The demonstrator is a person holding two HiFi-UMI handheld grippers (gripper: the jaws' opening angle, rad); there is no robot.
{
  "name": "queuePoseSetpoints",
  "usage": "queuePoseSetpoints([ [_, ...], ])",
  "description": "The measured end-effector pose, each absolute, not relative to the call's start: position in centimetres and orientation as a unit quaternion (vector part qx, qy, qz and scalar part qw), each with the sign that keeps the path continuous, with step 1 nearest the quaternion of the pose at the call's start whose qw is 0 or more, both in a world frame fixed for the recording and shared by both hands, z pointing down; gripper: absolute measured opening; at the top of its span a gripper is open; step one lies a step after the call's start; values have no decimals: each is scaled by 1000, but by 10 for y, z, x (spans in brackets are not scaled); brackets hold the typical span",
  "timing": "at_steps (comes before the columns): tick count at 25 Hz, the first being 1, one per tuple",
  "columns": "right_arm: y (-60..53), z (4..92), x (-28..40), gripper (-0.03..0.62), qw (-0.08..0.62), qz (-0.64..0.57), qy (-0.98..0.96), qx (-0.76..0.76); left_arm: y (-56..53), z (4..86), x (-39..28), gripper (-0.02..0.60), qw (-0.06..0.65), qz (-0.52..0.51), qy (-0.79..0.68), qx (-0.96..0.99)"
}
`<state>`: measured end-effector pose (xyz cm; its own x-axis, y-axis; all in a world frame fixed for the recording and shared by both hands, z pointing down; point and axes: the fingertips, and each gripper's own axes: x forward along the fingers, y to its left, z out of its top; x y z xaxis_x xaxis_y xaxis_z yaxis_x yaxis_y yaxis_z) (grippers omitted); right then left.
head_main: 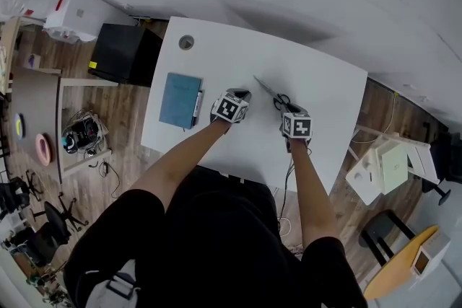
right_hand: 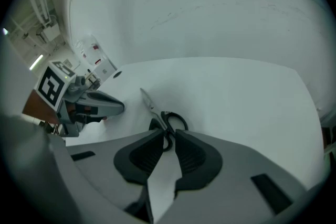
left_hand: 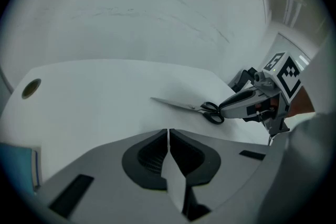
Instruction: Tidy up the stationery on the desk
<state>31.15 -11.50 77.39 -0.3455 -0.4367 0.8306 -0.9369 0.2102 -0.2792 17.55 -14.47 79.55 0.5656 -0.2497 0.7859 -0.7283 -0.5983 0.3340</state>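
White worktop (head_main: 317, 79) carries the steel scissors with black handles (head_main: 268, 90) near its middle, with the blades pointing far-left and the handles toward me. My right tongs (right_hand: 168, 136) pinch a handle loop. My left tongs (left_hand: 168, 132), closed on nothing, hover left of the blades.

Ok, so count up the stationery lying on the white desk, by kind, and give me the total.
blue notebook: 1
black pen: 1
scissors: 1
Total: 3
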Motion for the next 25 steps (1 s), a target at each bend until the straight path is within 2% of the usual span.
queuePoseSetpoints([
  [11, -118, 764, 293, 81, 312, 357, -749, 463, -137, 766, 189, 23, 304, 308, -311, 846],
  [18, -121, 783, 292, 106, 373, 332, -745, 443, -119, 760, 179, 23, 353, 273, -338, 829],
  [25, -121, 784, 293, 87, 355, 346, -722, 482, -107, 748, 164, 23, 364, 249, -358, 823],
])
